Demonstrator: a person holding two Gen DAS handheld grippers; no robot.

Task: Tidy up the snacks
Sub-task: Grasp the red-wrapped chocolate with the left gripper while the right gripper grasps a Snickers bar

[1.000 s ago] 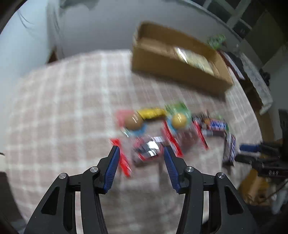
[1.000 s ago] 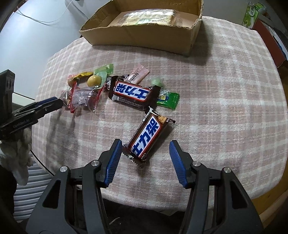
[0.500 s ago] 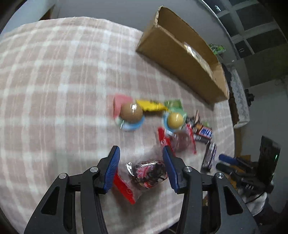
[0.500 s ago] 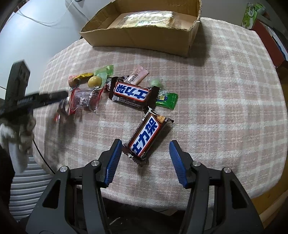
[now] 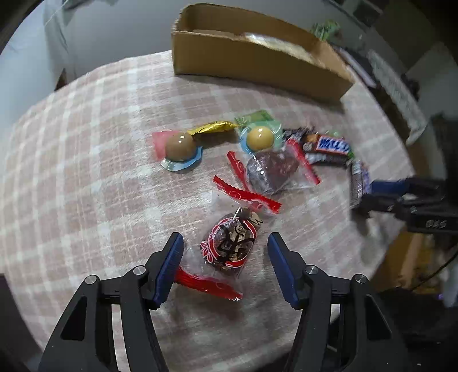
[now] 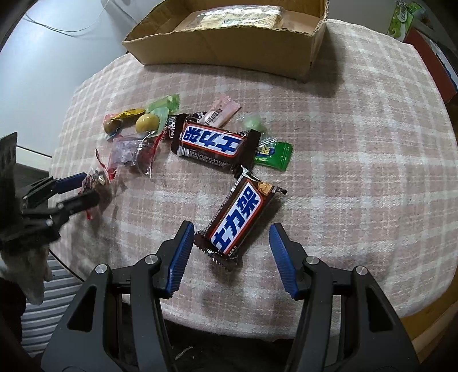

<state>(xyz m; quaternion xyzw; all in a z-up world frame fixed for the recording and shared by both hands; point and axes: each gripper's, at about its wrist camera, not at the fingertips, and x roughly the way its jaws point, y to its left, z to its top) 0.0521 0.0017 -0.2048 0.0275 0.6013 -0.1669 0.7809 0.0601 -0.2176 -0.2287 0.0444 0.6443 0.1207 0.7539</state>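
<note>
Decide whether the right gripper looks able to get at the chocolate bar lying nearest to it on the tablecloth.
Probably yes. The right gripper is open, its jaws standing either side of the near end of the chocolate bar, which lies flat on the tablecloth with nothing on top of it.

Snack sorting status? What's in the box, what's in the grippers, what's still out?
Done: only one clear pack lies in the cardboard box.
In hand: nothing gripped. The left gripper has just opened and straddles a red-edged candy bag. The right gripper stands open around the end of a chocolate bar.
Left: both of those, a second bar, and the small candies on the checked cloth.
</note>
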